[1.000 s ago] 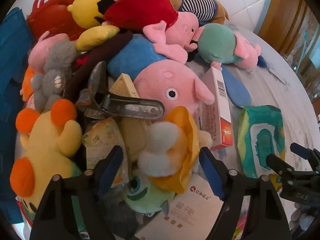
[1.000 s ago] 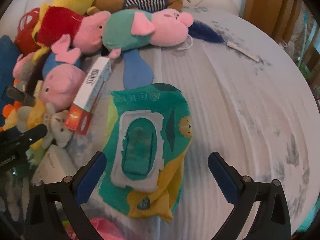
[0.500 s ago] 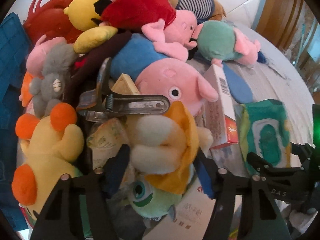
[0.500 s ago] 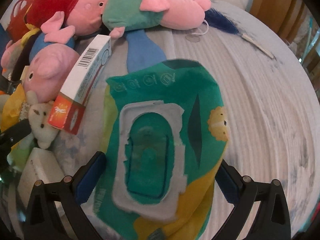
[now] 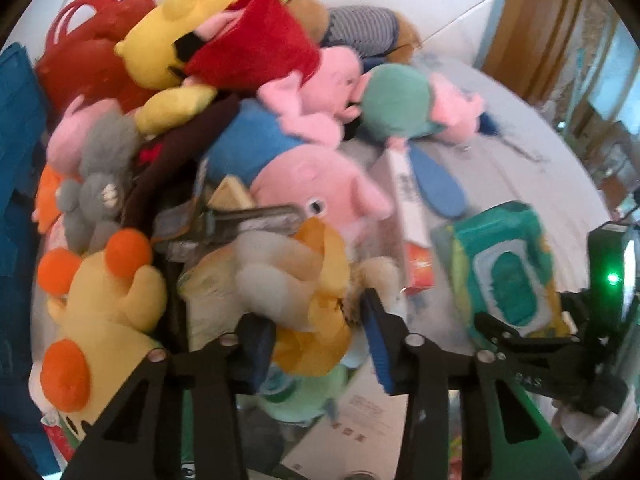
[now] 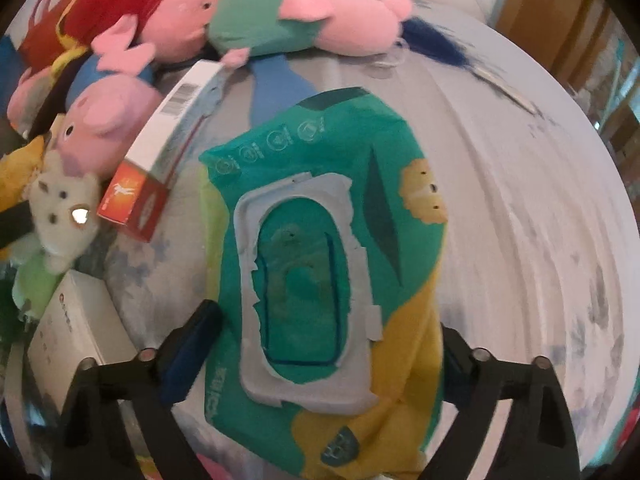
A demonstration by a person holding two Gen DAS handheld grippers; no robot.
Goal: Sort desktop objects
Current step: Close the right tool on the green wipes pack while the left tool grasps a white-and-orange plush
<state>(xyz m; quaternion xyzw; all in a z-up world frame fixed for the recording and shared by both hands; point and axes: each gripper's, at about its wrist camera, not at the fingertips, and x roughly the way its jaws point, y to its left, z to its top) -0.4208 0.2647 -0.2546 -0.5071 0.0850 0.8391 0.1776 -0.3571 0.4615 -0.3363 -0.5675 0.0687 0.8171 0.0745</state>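
we close our left gripper [image 5: 316, 330] on the yellow-and-white plush [image 5: 296, 276]; our right gripper [image 6: 324, 344] straddles the wipes pack [image 6: 320, 240], jaws closing, not yet gripping.

Two close, steeply downward wrist views, both sharing the wipes pack [image 6: 332, 240].

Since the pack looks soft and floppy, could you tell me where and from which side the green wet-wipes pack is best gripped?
Grip the wet-wipes pack across its two long side edges, coming from above. It lies flat on the table, lid flap up, so only its sides are free. The right gripper already straddles its near end, jaws closing. A hold nearer the middle would probably sag less.
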